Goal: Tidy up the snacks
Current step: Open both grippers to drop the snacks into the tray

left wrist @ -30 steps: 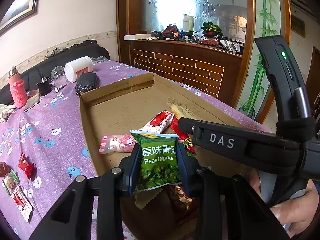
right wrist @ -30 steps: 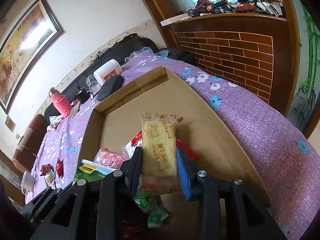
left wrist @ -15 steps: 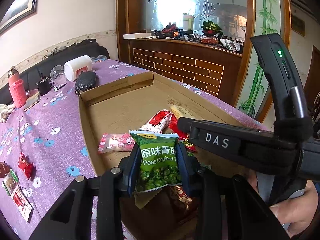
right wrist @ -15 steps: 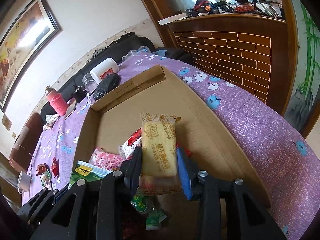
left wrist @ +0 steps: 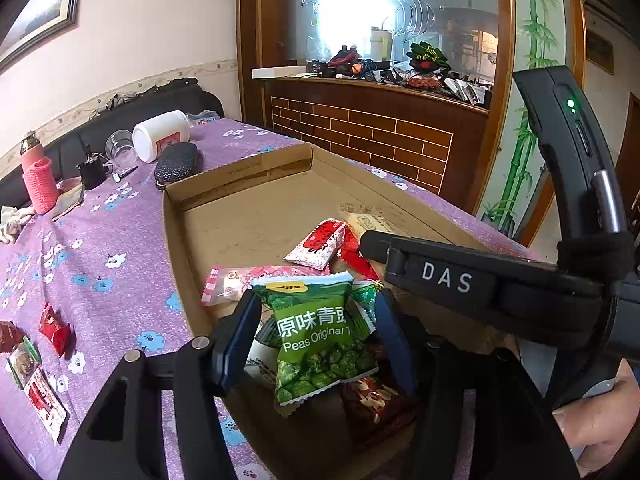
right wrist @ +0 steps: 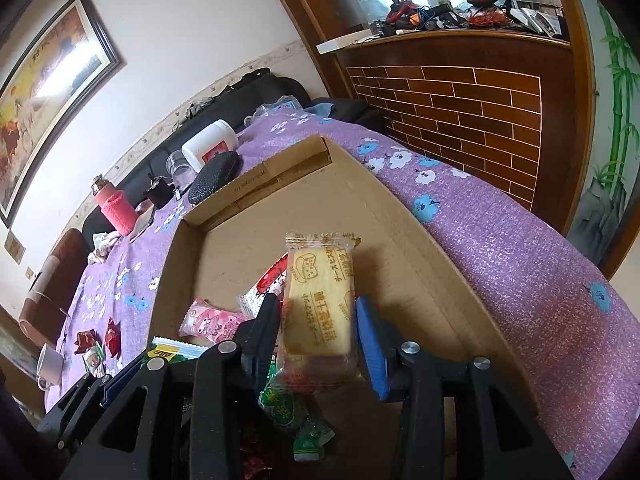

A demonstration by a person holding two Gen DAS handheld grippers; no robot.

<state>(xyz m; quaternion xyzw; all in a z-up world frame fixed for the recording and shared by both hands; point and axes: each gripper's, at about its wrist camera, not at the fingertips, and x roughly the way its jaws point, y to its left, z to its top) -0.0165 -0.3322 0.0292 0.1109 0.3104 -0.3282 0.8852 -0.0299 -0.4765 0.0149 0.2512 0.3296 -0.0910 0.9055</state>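
A: Left gripper [left wrist: 316,328] spread wide, green pea packet [left wrist: 320,336] loose between its fingers over the cardboard tray [left wrist: 180,240]; right gripper [right wrist: 318,332] gapped around the yellow biscuit pack [right wrist: 320,300].

B: Advise withdrawing straight back; avoid snagging wrappers.

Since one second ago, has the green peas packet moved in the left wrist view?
Yes: the peas packet has slipped slightly lower, away from the unmoved pink packet.

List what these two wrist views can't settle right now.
- Left wrist: the green pea packet between the left tongs hides the snacks beneath it.
- Right wrist: the yellow biscuit packet covers part of the cardboard tray floor.
- Both: whether the pads still clamp either packet is unclear.
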